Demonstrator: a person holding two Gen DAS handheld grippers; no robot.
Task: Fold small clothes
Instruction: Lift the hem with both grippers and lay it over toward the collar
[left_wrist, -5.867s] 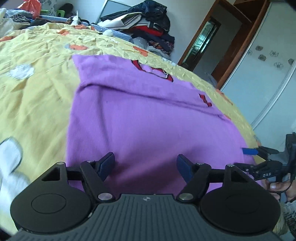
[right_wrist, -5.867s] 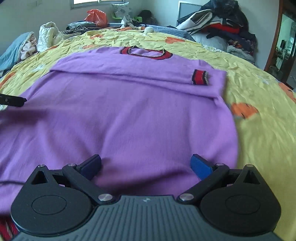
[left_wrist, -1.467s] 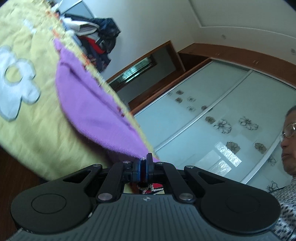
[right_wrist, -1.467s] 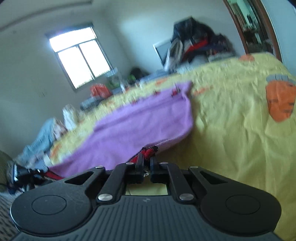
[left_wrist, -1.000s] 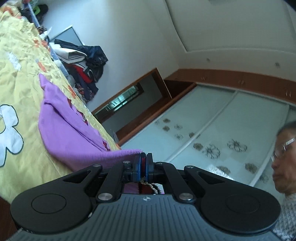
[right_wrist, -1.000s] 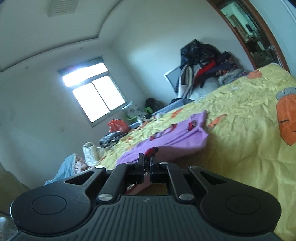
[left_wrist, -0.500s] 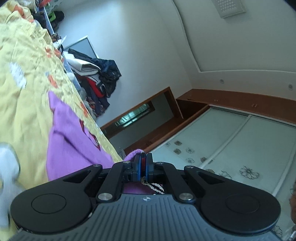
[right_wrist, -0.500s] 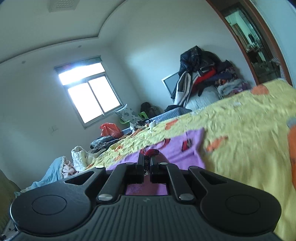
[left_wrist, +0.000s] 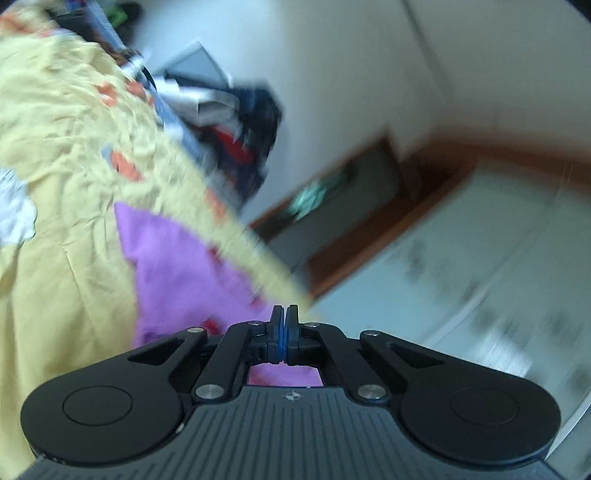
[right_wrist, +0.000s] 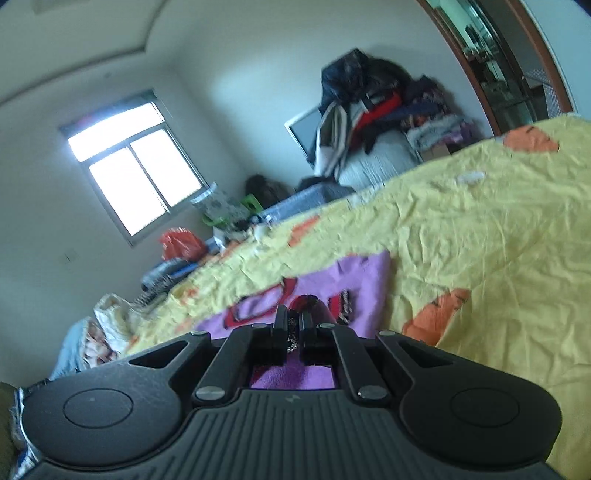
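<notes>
Clothes pile (right_wrist: 376, 110) & window (right_wrist: 133, 166) back the yellow bed (right_wrist: 498, 229). Purple sweater (right_wrist: 317, 291) lies mid-bed; left tool (left_wrist: 283, 314) and right tool (right_wrist: 291, 321) both clamped on its hem. Vs 0.5 s ago, tools tipped lower, more bed showing, left view blurred.

Left gripper (left_wrist: 283, 314): jaws fully together, blue pads pressed face to face, fingers pointing to 12 o'clock in its own view, camera pitched up and rolled. View is motion-blurred. Right gripper (right_wrist: 293, 325): jaws nearly together, thin strip of fabric hem clamped between them, fingers also at 12 o'clock, camera rolled, horizon rising toward 2 o'clock.
</notes>
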